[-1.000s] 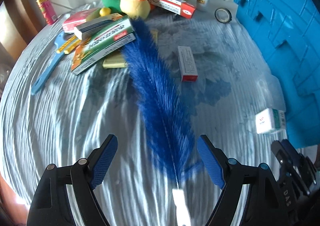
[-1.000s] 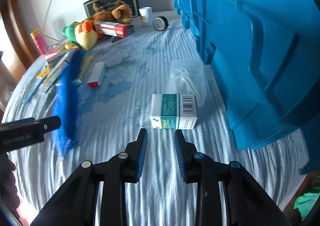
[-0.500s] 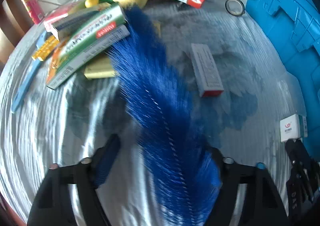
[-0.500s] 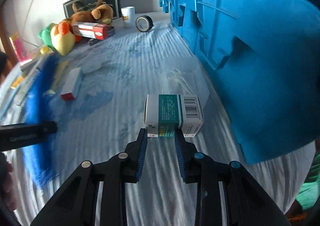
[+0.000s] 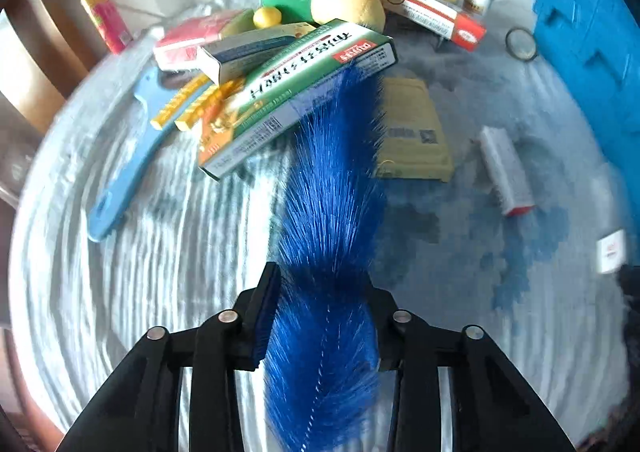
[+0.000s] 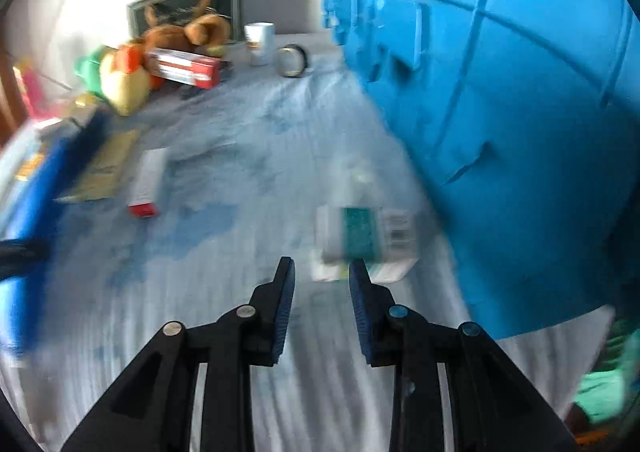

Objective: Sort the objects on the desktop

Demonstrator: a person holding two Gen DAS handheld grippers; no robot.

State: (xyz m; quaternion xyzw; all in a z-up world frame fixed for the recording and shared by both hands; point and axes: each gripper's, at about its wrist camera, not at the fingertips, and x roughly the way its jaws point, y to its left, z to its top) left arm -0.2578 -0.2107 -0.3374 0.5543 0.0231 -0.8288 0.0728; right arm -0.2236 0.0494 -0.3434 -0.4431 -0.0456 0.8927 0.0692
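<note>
A long blue feather (image 5: 332, 188) runs up the middle of the left wrist view, its tip against the green box (image 5: 296, 92). My left gripper (image 5: 320, 292) is shut on the feather's lower part. The feather also shows at the left of the right wrist view (image 6: 44, 172). My right gripper (image 6: 322, 284) is open and empty, just short of a white and green box (image 6: 364, 236) on the cloth next to the blue crate (image 6: 500, 112).
Plush toys (image 5: 348, 0), stacked boxes, a blue comb (image 5: 128, 164), a yellow packet (image 5: 412, 128), a red-ended white box (image 5: 506, 172), a tape roll (image 6: 294, 60) and a white cup (image 6: 260, 38) lie on the grey cloth. The crate fills the right side.
My left gripper moved forward along the feather and closed on it. My right gripper shifted left of the white and green box, which now sits ahead to the right; its jaws opened slightly.
</note>
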